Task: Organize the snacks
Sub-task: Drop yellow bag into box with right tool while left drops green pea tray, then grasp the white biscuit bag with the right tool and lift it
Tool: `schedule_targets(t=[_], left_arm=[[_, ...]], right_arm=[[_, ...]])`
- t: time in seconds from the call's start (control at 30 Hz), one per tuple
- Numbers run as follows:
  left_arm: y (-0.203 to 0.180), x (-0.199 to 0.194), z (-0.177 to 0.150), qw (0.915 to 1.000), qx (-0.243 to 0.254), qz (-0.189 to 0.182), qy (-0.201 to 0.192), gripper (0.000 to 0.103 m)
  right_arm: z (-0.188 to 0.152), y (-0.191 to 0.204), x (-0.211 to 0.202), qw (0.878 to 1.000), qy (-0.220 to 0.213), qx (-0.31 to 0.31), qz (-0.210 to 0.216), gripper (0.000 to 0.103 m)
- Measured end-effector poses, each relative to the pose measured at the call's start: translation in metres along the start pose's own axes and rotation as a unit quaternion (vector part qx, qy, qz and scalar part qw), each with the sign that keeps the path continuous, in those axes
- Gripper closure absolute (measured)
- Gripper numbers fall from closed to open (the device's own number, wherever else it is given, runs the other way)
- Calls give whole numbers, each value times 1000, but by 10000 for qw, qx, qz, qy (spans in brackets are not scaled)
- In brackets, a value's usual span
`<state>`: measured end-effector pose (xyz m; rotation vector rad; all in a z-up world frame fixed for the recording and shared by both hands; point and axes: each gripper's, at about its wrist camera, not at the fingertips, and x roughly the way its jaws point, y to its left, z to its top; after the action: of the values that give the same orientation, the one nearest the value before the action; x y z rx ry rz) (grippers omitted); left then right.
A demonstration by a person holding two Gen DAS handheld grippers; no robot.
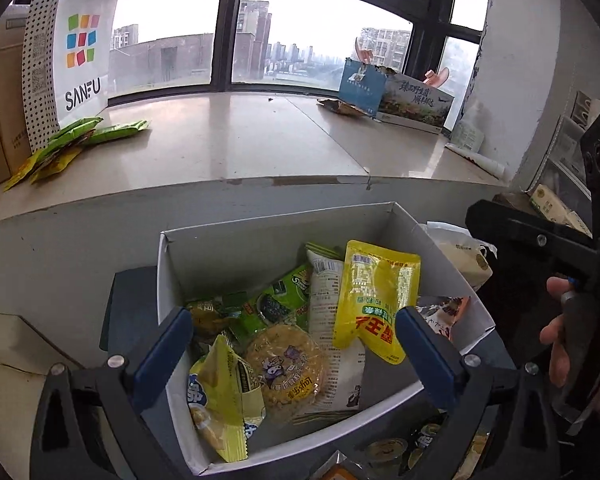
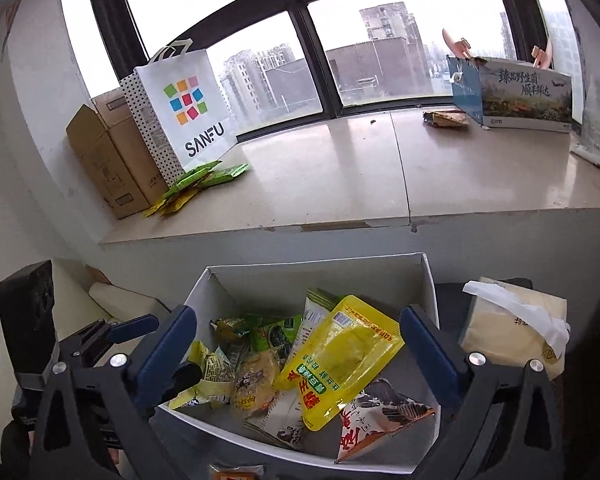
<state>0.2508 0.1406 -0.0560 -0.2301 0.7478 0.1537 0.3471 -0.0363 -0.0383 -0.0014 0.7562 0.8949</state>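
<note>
Two grippers' fingers spread wide, empty, above white cardboard box [image 1: 404,220] of glossy crinkled snack packets [image 2: 340,356]

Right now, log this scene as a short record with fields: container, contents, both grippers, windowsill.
container: white box, open top
contents: yellow pouch, round corn cake, green seaweed packet, other packets, all loose
left gripper: open, empty, over the box
right gripper: open, empty, over the box
windowsill: SANFU bag, green packets

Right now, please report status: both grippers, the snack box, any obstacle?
Left gripper open, empty. Right gripper open, empty. White box holds the snacks, yellow pouch on top. Nothing blocks the box.
</note>
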Motion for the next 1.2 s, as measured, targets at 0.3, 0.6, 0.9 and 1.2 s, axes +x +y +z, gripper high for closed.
schedule_targets(t=[0.3,0.6,0.9,1.2], left_arm=[[-21,-58,-11,9980,91,-547,-287,0],[-54,-139,-69,9908,542,-990,-747,0],[-65,-174,-141,9914,648,-892,-707,0],[-56,-171,-182,9942,189,-964,-442,0]], right_arm=[[-21,3,-46,9992,-310,118,203,0],[-96,7,-138,9965,-683,-481,-12,0],[-185,-1,-195,9909,-579,-1122,-465,0],[-239,-24,-189,9966,-192,-522,-602,0]])
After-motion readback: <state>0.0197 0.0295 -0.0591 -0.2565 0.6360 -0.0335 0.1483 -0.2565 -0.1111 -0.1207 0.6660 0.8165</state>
